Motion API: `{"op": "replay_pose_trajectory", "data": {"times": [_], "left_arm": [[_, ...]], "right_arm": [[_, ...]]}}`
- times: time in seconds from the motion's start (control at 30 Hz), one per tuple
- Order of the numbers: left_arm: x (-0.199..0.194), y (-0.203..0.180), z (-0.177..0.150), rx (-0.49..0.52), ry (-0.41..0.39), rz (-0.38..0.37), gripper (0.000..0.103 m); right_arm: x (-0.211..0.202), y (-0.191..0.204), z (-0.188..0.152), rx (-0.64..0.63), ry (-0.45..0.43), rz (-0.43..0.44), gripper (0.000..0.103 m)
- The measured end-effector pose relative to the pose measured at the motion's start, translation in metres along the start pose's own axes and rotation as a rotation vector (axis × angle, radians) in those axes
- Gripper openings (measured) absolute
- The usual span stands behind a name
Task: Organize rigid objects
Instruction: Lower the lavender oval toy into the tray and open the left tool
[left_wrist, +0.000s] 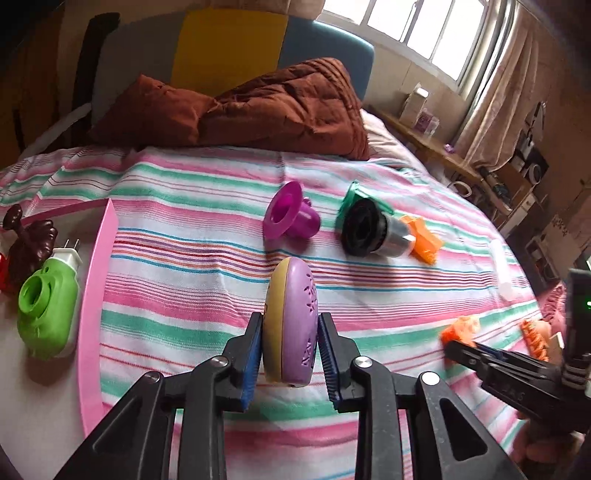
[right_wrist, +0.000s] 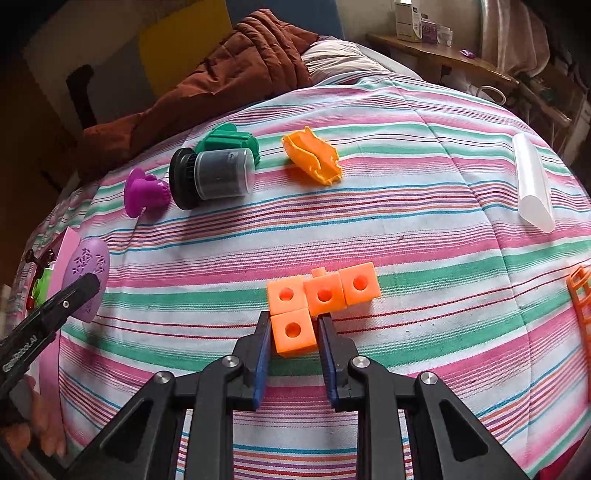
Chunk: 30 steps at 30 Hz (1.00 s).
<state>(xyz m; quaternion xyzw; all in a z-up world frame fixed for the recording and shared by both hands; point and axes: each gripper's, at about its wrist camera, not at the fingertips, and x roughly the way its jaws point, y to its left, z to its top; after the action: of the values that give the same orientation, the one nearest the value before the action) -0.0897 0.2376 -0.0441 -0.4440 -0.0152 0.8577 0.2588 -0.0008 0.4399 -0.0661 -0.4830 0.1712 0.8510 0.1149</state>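
Currently the left gripper (left_wrist: 290, 341) clamps a purple oval case (left_wrist: 290, 325) on edge, lifted above the striped bedsheet (left_wrist: 184, 258), just right of the pink tray (left_wrist: 92, 295). The right gripper (right_wrist: 294, 332) is clenched on one cube of the orange linked cubes (right_wrist: 321, 299) resting on the sheet. Magenta cup (left_wrist: 291, 216) and black-capped jar (left_wrist: 373, 230) lie beyond, apart.

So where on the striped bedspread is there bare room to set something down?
A wide bare band runs between the orange cubes and the far row: purple cup, black canister, orange mould. More free cloth lies between the mould and the clear tube. That far row is crowded, as is the pink tray with the green plug-in.
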Motion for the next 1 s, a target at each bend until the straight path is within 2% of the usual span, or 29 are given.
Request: {"op": "replay_pose_trajectory", "data": {"times": [0.27,0.43,0.5,0.7,0.93,1.0], "left_arm": [[-0.047,0.012,-0.009,-0.015,-0.035,-0.083,0.029],[-0.079,0.041,-0.015,-0.014,-0.067,-0.068,0.029],[-0.09,0.06,-0.019,-0.029,-0.07,-0.041,0.029],[-0.104,0.13,-0.031,-0.154,-0.049,0.05,0.029],[-0.088,0.19,-0.042,-0.23,0.023,0.183,0.029],[-0.084,0.203,-0.043,-0.254,0.02,0.192,0.029]], "right_arm": [[-0.011,0.024,-0.004,-0.113,-0.068,0.013,0.024],[-0.016,0.042,-0.009,-0.2,-0.097,0.018,0.024],[-0.017,0.045,-0.011,-0.211,-0.096,0.026,0.024],[-0.016,0.046,-0.013,-0.2,-0.092,0.047,0.024],[-0.01,0.047,-0.018,-0.196,-0.071,0.041,0.024],[-0.009,0.047,-0.019,-0.195,-0.067,0.043,0.024]]}}
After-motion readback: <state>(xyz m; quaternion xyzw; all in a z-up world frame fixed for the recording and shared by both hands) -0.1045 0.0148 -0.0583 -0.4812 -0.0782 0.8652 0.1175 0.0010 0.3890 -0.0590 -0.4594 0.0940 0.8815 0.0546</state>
